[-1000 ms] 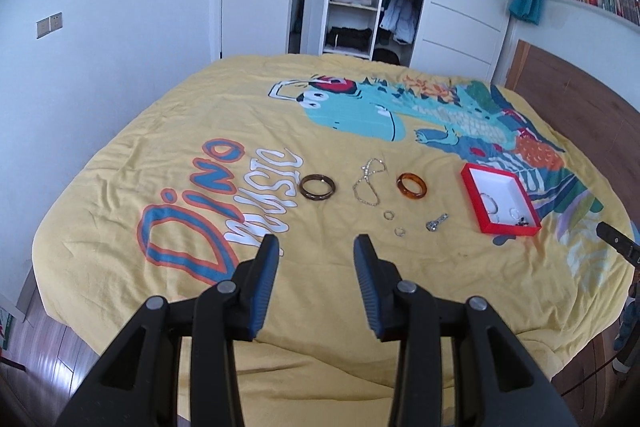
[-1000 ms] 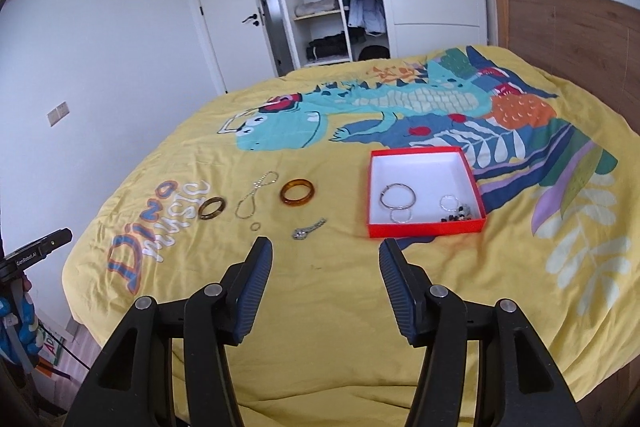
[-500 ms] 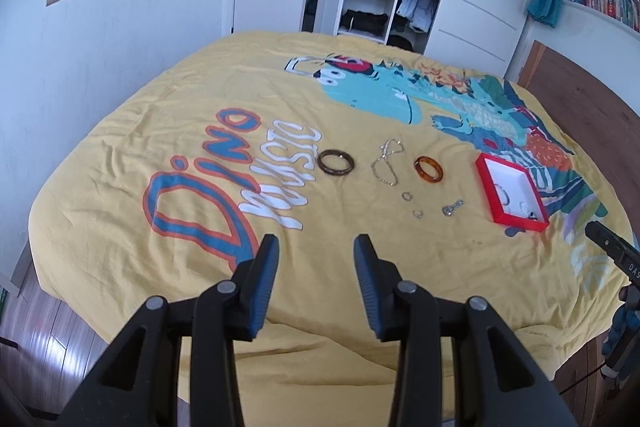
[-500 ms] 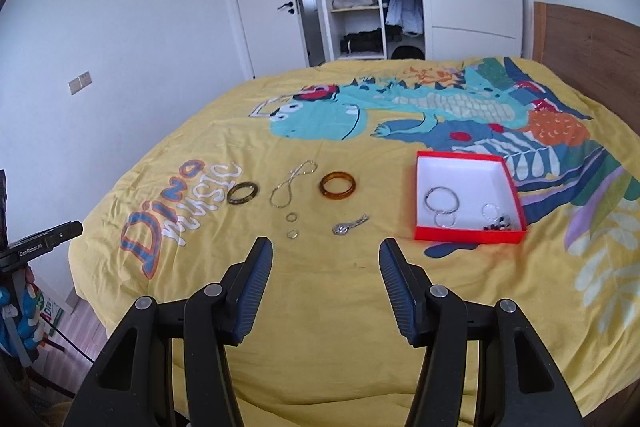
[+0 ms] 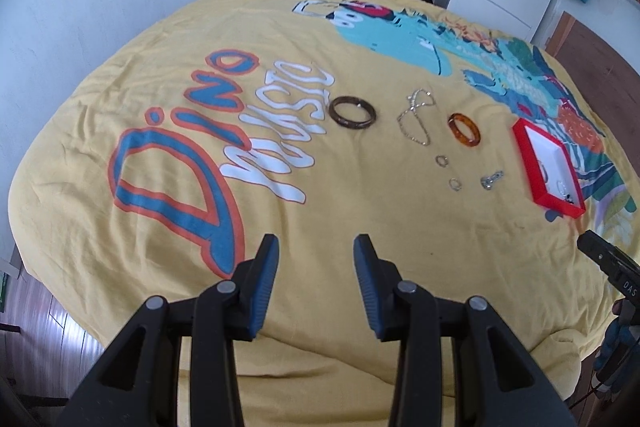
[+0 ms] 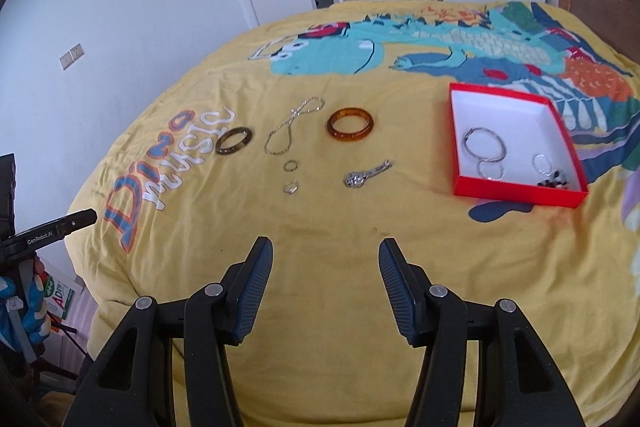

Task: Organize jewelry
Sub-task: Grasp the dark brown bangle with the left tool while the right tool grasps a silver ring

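shallow red cardboard box (image 6: 516, 99) holds some silver hoops (image 6: 484, 143) already — two bangles, chain, rings still on yellow bedcover (image 6: 320, 227); left gripper (image 5: 316, 255) and right gripper (image 6: 326, 257) both apart, empty.

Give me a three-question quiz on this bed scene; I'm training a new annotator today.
1. True or false: the amber bangle lies inside the red box.
2. Which lies nearest the box: A) dark bangle B) silver chain C) silver clip?
3. What does the left gripper hold?

Key: 1 false, it lies on the yellow bedspread. 2 C. 3 nothing; it is open.
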`<action>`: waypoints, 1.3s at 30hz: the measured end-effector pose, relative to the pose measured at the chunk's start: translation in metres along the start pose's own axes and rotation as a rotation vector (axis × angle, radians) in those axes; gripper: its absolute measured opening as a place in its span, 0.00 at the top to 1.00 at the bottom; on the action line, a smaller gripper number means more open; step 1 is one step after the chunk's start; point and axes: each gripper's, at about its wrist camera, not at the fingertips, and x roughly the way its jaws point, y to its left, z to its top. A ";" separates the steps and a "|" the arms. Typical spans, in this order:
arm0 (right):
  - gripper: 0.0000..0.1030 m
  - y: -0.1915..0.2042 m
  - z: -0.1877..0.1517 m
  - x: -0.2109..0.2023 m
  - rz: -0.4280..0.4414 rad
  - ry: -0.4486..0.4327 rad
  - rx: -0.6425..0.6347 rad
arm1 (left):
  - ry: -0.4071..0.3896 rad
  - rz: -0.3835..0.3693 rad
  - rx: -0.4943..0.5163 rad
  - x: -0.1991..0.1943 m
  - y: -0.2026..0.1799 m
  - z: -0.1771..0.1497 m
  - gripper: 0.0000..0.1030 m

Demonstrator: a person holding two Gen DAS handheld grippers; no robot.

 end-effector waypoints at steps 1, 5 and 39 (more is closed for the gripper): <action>0.48 -0.001 0.001 0.006 0.004 0.009 0.000 | 0.011 0.001 -0.001 0.007 -0.001 0.002 0.64; 0.49 -0.001 0.008 0.041 0.024 0.054 -0.005 | 0.049 0.013 -0.002 0.037 -0.004 0.011 0.64; 0.57 0.030 0.051 0.201 0.160 0.144 -0.105 | 0.106 -0.001 -0.160 0.209 -0.016 0.143 0.64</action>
